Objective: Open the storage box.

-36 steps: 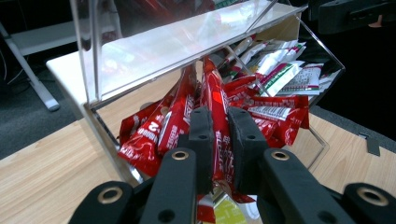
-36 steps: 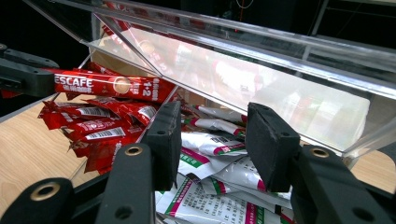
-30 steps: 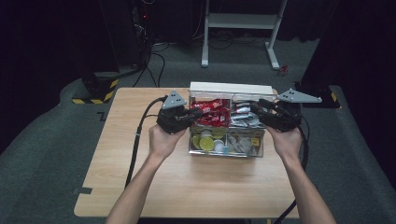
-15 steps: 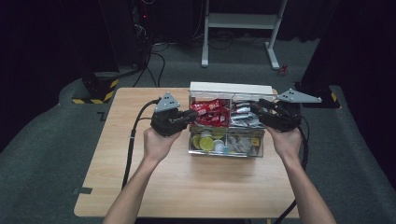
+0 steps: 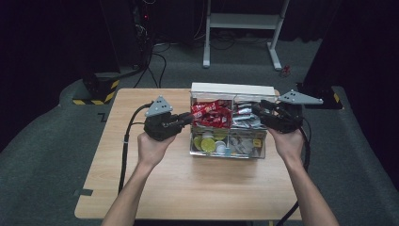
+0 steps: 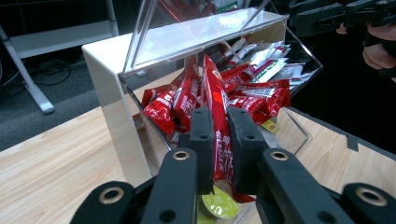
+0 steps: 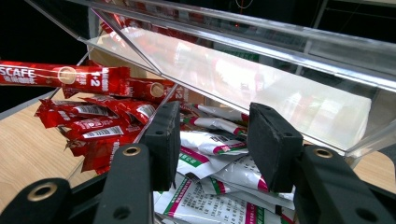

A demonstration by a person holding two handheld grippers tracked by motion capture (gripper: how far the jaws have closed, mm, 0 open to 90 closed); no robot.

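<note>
While the red stick packet [image 6: 219, 121] stands upright between the pads of the left hand-held gripper [image 6: 220, 144], we note it pinched tight there, its lower end just above a yellow-lidded cup [image 6: 218, 204]. In the high view the left hand-held gripper [image 5: 187, 120] sits at the left wall of the clear plastic box [image 5: 228, 153], with the packet's top still over the rear left compartment, among the other red packets [image 5: 211, 114]. We see the box divided into compartments: red packets rear left, white and green sachets [image 7: 219, 175] rear right, yellow-lidded cups [image 5: 207, 142] front left. Its clear lid [image 6: 205, 37] is tilted open above the contents. The right hand-held gripper [image 7: 215, 144] hangs over the white sachets; its jaws have just been opening and stand apart, with sachets lying below the pads and none pressed between them. The box rests on the wooden tabletop [image 5: 188, 188], toward its far edge.
</note>
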